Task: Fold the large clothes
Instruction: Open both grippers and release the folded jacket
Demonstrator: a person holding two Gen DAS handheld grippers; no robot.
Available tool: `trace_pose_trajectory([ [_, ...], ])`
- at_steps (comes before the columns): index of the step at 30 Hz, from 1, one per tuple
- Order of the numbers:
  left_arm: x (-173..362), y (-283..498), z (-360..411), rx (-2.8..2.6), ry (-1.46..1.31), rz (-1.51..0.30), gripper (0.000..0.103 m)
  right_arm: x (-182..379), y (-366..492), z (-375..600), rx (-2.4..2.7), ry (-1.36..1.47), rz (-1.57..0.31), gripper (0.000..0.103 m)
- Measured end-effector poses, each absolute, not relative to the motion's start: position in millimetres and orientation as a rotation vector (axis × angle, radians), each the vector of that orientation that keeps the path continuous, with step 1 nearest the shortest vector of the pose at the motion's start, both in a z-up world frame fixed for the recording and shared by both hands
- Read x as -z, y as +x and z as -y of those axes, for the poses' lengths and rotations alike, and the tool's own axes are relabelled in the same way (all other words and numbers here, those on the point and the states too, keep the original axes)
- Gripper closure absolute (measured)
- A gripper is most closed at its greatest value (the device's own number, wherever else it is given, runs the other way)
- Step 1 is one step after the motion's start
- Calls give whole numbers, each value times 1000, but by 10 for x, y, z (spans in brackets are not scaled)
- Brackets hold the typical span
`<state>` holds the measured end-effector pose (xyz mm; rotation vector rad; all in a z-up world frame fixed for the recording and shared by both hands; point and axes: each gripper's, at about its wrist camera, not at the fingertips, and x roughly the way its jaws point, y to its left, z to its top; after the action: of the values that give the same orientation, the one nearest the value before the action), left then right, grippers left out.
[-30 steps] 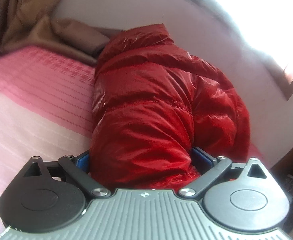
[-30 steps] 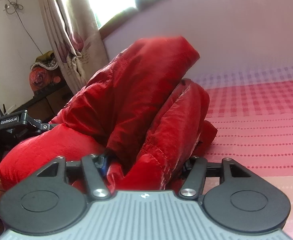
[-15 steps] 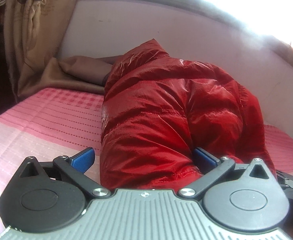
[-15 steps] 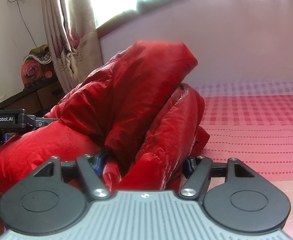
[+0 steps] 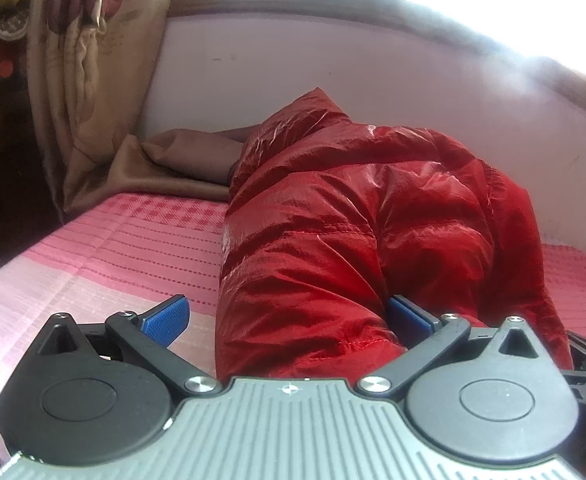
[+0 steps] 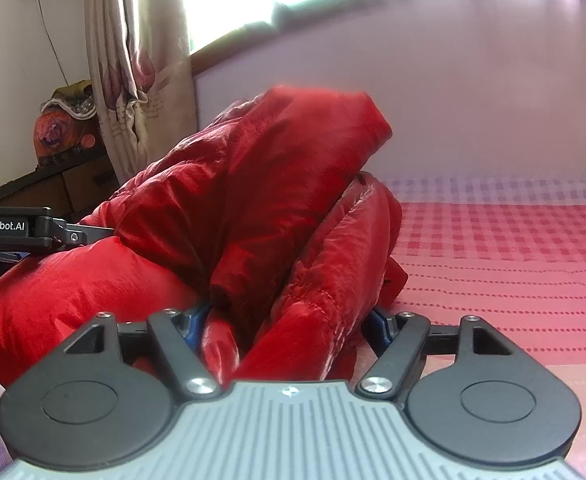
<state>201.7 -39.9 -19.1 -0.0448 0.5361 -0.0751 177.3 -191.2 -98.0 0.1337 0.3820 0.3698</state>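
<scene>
One puffy red quilted jacket (image 5: 357,240) is lying on one pink checked bedspread (image 5: 105,256), one brown cloth (image 5: 181,156) is bunching behind, and one patterned beige curtain (image 5: 89,64) is hanging.

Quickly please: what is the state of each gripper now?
Left gripper: open, red jacket between its jaws, not pinched.
Right gripper: just opening, jacket between jaws.

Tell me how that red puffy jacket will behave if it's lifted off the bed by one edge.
The red jacket will probably sag and unfold, since it lies in soft, slumped folds. Its glossy shell looks slippery, so it may slide on the pink bedspread or out of a light pinch. Its puffy quilting suggests it is light for its bulk.
</scene>
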Motion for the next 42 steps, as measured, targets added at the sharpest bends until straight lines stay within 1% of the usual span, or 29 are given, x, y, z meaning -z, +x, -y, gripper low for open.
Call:
trace_pose_trajectory([
  [5, 159, 1978, 448, 49, -5, -517, 0, 966, 1751, 1922, -349, 138, -392, 24],
  [11, 112, 1925, 441, 21, -8, -512, 0, 914, 1721, 1911, -332, 134, -405, 24],
  [23, 9, 1735, 583, -41, 73, -487, 0, 782, 1622, 1884, -313, 117, -415, 24],
  [32, -104, 1482, 697, -84, 114, -470, 0, 646, 1459, 1914, -294, 124, -415, 23],
  [34, -135, 1392, 739, -105, 128, -459, 0, 589, 1366, 1933, -287, 129, -412, 21],
  [35, -151, 1349, 755, -117, 133, -453, 0, 560, 1310, 1954, -287, 136, -409, 14],
  [36, -169, 1295, 768, -129, 136, -450, 0, 524, 1245, 1966, -289, 145, -404, 6],
  [37, -187, 1241, 783, -138, 137, -449, 0, 492, 1174, 1973, -293, 150, -400, 2],
  [38, -206, 1188, 789, -144, 134, -450, 0, 452, 1098, 1974, -299, 149, -397, 0],
  [42, -291, 955, 809, -184, 113, -449, 0, 317, 774, 1915, -243, 88, -358, 0],
])
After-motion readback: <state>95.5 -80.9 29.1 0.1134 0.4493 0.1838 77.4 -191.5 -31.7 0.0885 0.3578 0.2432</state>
